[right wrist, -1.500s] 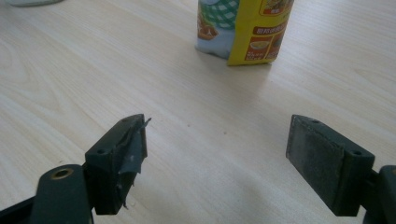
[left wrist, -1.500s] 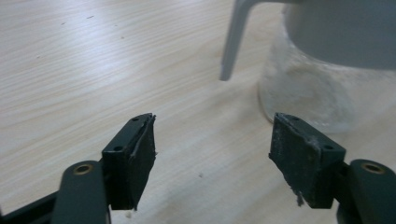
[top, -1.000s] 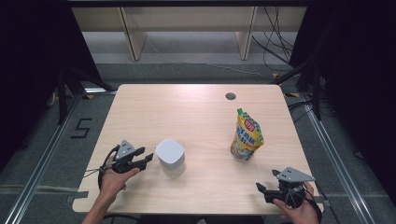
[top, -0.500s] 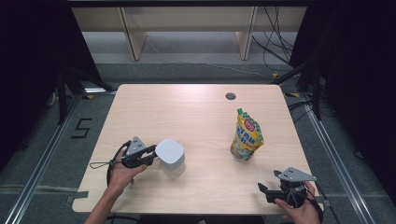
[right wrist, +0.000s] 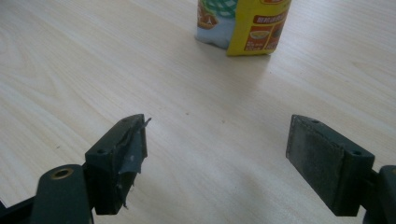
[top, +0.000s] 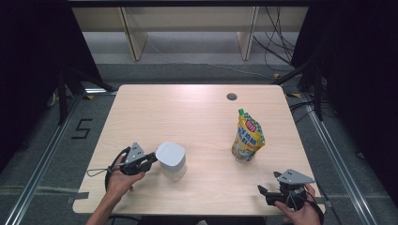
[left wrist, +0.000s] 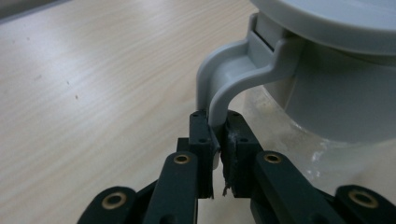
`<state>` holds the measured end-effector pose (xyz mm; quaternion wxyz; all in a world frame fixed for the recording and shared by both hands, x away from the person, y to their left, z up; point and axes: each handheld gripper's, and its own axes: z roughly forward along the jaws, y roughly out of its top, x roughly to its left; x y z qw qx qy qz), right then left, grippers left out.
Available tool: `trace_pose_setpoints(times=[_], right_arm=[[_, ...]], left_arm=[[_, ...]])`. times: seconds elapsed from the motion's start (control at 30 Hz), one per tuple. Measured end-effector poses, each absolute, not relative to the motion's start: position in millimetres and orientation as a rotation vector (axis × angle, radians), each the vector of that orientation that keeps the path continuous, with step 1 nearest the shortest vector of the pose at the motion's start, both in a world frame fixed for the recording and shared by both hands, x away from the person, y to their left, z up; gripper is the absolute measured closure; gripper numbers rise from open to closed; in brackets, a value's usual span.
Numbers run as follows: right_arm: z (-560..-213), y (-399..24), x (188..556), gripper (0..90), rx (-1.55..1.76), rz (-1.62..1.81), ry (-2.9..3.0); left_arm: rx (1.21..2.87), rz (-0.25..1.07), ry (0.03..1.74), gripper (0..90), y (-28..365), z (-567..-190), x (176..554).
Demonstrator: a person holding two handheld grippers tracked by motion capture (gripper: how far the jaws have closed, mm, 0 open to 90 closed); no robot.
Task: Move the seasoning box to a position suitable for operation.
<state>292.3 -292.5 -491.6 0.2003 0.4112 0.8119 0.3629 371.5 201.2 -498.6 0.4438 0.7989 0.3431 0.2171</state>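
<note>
Left gripper (top: pixel 151 161) has slid right to the white jug (top: pixel 171 160) since a second ago, and its jaws have just been closing on the jug's grey handle (left wrist: pixel 233 79).

Now the two black jaws pinch the bottom of that handle, one on each side. The jug stands upright near the front left of the wooden table (top: pixel 187 117), not far from the front edge. One jug, one yellow pouch (top: pixel 247 137), two grippers. The pouch stands upright on the right half, well apart from the jug, with bare wood between them. Most of the table's back half is bare, with one small round hole (top: pixel 232 96) near the back edge. The right gripper (top: pixel 263 191) sits at the front right corner, close to the edge, its jaws wide apart with nothing between them, pointing toward the pouch.
</note>
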Motion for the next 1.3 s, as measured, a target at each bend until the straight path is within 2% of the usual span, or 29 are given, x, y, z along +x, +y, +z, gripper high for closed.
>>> trace_pose_setpoints(times=[0.33, 0.37, 0.57, 0.8, 1.03, 1.13, 1.3], right_arm=[[-492, -291, 293, 21.6, 1.116, 1.000, 2.274], [-492, -288, 290, 21.6, 1.179, 1.004, 2.284], [-493, -288, 294, 21.6, 1.106, 0.993, 2.304], [-494, -286, 294, 21.7, 1.093, 0.986, 2.311], [-495, -285, 294, 21.8, 1.090, 0.977, 2.327], [-495, -284, 294, 21.9, 1.079, 0.980, 2.328], [-496, -283, 293, 21.9, 1.108, 0.973, 2.334]], left_arm=[[2.010, 0.479, 0.862, 80.0, 205, -495, 341], [2.021, 0.476, 0.837, 74.2, 206, -495, 342], [2.052, 0.479, 0.804, 65.4, 202, -498, 352], [2.020, 0.471, 0.810, 60.8, 208, -495, 355], [2.014, 0.525, 0.776, 54.2, 212, -497, 369], [2.081, 0.523, 0.741, 54.9, 207, -501, 372], [2.071, 0.500, 0.712, 63.3, 206, -503, 375]])
